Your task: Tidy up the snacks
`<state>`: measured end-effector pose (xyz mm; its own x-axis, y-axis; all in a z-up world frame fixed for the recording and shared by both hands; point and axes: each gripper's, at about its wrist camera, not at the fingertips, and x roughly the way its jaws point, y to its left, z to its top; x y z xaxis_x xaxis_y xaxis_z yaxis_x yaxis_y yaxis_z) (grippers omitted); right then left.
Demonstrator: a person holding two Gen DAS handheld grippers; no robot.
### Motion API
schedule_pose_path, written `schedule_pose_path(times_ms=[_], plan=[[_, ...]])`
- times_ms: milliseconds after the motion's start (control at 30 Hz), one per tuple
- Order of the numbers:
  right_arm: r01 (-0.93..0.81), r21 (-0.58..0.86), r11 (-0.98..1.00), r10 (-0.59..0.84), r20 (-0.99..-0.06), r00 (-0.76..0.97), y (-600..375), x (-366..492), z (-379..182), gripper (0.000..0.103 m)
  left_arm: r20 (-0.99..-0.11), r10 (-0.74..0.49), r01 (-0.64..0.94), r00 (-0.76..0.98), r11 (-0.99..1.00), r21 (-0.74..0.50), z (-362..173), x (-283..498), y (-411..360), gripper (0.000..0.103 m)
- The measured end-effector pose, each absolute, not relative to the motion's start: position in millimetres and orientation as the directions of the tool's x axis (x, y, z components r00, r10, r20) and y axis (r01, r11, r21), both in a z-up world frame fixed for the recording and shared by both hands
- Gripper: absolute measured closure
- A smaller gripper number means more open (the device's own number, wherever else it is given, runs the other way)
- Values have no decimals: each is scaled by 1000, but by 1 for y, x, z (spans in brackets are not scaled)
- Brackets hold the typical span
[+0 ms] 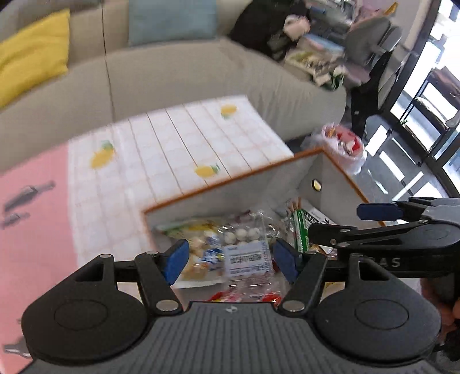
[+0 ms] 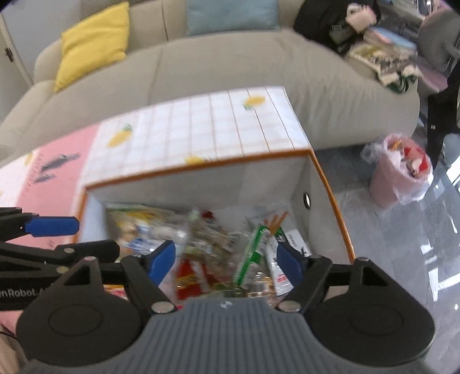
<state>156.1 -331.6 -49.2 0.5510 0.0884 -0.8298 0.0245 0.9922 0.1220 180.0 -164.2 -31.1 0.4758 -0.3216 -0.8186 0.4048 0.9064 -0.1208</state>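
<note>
1. Two hand-held grippers hang side by side above an open storage box (image 2: 330, 184) that has grey walls and an orange rim.
2. The left gripper (image 1: 230, 259) has its blue pads spread wide. Nothing is pinched between them.
3. The right gripper (image 2: 227, 259) also stands with its blue pads wide apart and empty, above the heap in the box.
4. The snacks (image 2: 218, 244) lie loose in a jumble on the floor of the box, below both grippers.
5. Among them is a clear bag of small white round sweets with a white barcode label (image 1: 247, 256), lying towards the left of the box.
6. A green packet (image 2: 254, 253) stands tilted towards the right of the heap, with a red and yellow packet (image 2: 189, 276) nearer and to its left.
7. The box sits at the near right end of a low table covered by a checked cloth with lemon prints (image 2: 201, 129).
8. A pink mat (image 1: 31, 201) covers the table's left part.
9. Beyond the table runs a beige sofa (image 2: 230, 66) with a yellow cushion (image 2: 92, 40) and a pale blue cushion (image 2: 233, 14).
10. On the floor to the right of the box stands a pink bin lined with a plastic bag (image 2: 396, 175), well apart from the box.
11. Both views are blurred, so the wrappers' print cannot be read.
</note>
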Motion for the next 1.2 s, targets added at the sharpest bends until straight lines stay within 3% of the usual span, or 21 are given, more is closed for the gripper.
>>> schedule_pose_path(times_ms=[100,200,467,633,833,1033,1200], plan=[[31,140,990,93,-792,603,-310,134,-23,23,-759,-327,425,563,902,-74,0,156,-140,24],[31,173,984,110,-747,656,-287,106,2,14,-703,-315,421,637,907,-26,25,131,-115,24],[45,239,970,124,-645,754,-227,35,44,14,-619,-278,368,735,930,18,66,73,-56,24],[50,156,986,53,-591,805,-188,-2,57,13,-561,-251,304,789,953,1,72,40,-26,23],[95,45,995,-58,-513,856,-159,-38,51,7,-524,-183,230,832,973,26,51,12,-12,22],[135,-109,985,-169,-417,893,-142,-63,24,4,-569,-168,233,805,972,43,11,6,-15,22],[141,-99,985,-171,-463,870,-143,-68,-8,4,-600,-141,206,788,978,41,-13,10,-15,22]])
